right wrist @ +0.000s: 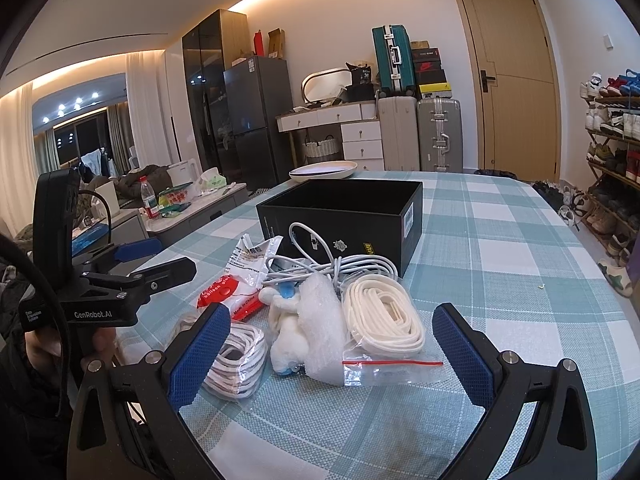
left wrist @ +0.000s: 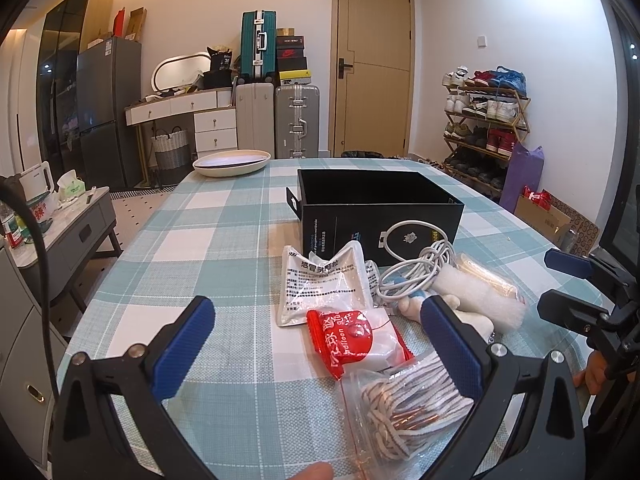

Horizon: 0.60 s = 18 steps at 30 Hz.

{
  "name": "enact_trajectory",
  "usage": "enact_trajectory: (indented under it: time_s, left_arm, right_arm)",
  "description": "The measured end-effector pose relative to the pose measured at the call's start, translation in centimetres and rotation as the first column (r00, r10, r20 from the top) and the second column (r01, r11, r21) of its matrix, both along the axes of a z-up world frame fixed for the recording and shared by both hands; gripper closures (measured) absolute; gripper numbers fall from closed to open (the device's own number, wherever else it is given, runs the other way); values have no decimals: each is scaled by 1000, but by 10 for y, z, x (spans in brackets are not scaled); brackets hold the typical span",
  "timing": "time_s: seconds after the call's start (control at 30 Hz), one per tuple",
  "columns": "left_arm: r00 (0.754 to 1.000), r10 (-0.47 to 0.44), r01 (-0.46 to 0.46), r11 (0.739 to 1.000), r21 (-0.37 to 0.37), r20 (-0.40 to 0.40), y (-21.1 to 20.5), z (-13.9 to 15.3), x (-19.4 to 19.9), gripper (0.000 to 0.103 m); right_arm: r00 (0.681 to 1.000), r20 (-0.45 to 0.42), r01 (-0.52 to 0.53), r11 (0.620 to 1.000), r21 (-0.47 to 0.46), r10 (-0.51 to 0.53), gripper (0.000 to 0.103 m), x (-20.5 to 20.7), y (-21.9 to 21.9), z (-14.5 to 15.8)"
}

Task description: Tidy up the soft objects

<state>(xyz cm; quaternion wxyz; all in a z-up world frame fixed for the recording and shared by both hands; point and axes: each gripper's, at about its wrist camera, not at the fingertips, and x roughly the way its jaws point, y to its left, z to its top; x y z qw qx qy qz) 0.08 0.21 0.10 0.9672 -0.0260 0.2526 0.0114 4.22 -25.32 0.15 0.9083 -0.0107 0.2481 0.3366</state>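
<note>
An open black box [left wrist: 376, 208] [right wrist: 344, 216] stands on the checked tablecloth. In front of it lies a pile: a clear medicine pouch [left wrist: 320, 284], a red balloon packet [left wrist: 352, 338] [right wrist: 228, 292], a bag of white laces [left wrist: 404, 400] [right wrist: 236, 356], a white cable [left wrist: 416, 268] [right wrist: 320, 260], a small white plush toy [right wrist: 286, 328], white foam [left wrist: 484, 300] [right wrist: 320, 320] and a bag of cream cord [right wrist: 380, 320]. My left gripper [left wrist: 316, 344] is open over the packet and laces. My right gripper [right wrist: 332, 344] is open in front of the plush and cord.
A cream oval tray [left wrist: 232, 162] [right wrist: 322, 170] sits at the table's far end. The checked table [left wrist: 224, 240] has bare cloth left of the pile. Beyond are a low grey side table [left wrist: 76, 224], suitcases, a door and a shoe rack [left wrist: 484, 120].
</note>
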Motion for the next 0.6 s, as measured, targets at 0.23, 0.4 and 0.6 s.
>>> enact_trajectory:
  time_s: [0.23,0.4,0.6]
  left_arm:
    - [1000,-8,8,1000,12,-3,-3,-3,0,0]
    - [1000,-21,21,1000,22,7,-8,-1,-3,0]
    - [1000,-19,19,1000,14,21,-8,0,-4,0]
  right_arm:
    - [1000,-5,10,1000,-11,-10,0,0,2,-1]
    - [1000,-6,19,1000,-12,-19,0,1,1,-1]
    - [999,-8,32,999,-11,-32,0,3,0,1]
